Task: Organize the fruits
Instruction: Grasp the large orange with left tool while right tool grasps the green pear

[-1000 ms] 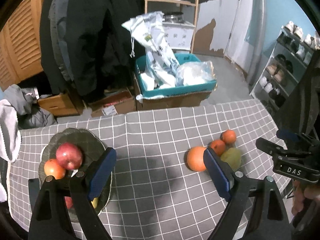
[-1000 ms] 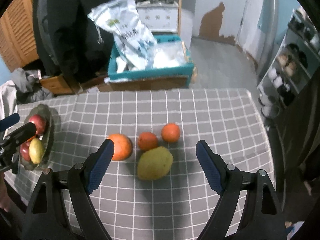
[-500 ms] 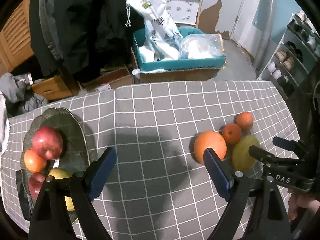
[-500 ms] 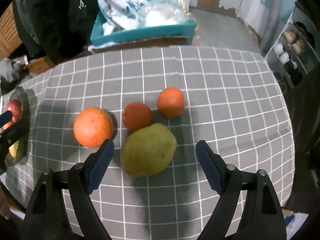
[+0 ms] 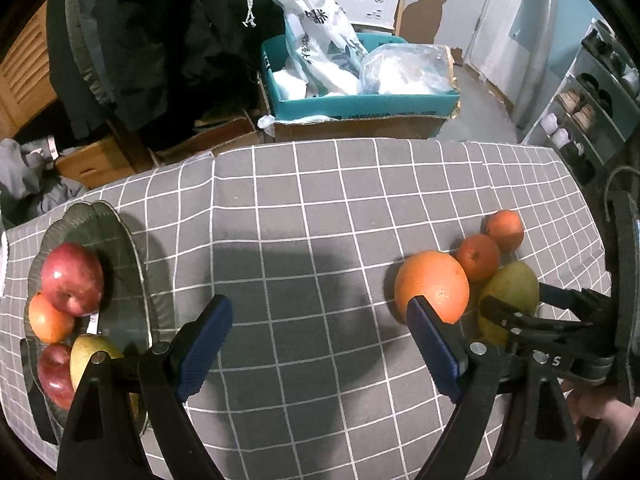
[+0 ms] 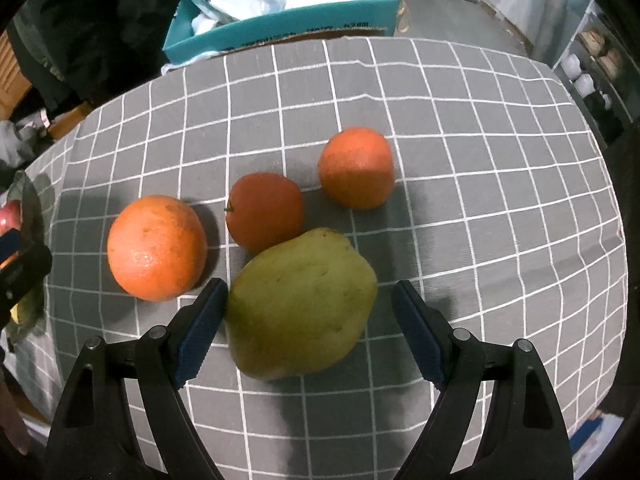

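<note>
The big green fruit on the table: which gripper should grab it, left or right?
Right, I think. The right gripper has its open jaws on either side of the green fruit. The left gripper hangs open over bare tablecloth, between the glass dish and the large orange.

Background clutter beyond the tabletop, grey checked cloth.
Teal box stuffed with plastic bags; dark coats hanging left; shoe rack at right.
</note>
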Available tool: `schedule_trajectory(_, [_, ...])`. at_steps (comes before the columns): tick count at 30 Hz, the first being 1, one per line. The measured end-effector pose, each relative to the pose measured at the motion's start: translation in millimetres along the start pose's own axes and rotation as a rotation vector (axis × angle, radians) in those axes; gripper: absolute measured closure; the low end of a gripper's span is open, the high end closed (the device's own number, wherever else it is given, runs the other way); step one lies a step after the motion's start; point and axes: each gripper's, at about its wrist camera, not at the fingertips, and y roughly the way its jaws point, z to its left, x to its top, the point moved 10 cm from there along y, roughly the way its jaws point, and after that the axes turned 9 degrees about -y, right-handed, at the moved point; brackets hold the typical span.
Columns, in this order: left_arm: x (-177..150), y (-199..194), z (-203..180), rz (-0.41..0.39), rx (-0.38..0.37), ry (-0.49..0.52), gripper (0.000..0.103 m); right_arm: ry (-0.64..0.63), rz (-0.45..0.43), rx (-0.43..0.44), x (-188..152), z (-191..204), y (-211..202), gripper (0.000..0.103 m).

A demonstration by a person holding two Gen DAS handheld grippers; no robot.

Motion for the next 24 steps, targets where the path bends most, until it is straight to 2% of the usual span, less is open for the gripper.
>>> schedule_trajectory(3, [-1, 3, -3, 0.005, -0.001, 0.005, 0.013, 0.001, 0.009, 0.017, -2, 3, 7, 0.020])
schedule_trajectory(5, [-1, 5, -6, 0.010, -0.006, 0.007, 0.013, 0.001, -0.008, 0.042, -2, 4, 6, 0.028])
schedule_trajectory(9, [-1, 9, -16, 0.019, -0.026, 0.011, 0.013, -0.031, -0.019, 0.042, -3, 6, 5, 0.029])
schedule_trajectory(13, [-1, 13, -29, 0.029, -0.054, 0.013, 0.013, -0.064, -0.040, -0.026, -9, -3, -4, 0.029])
schedule_trajectory(24, [-3, 36, -63, 0.069, -0.079, 0.044, 0.013, -0.023, -0.085, -0.118, -10, -56, -23, 0.029])
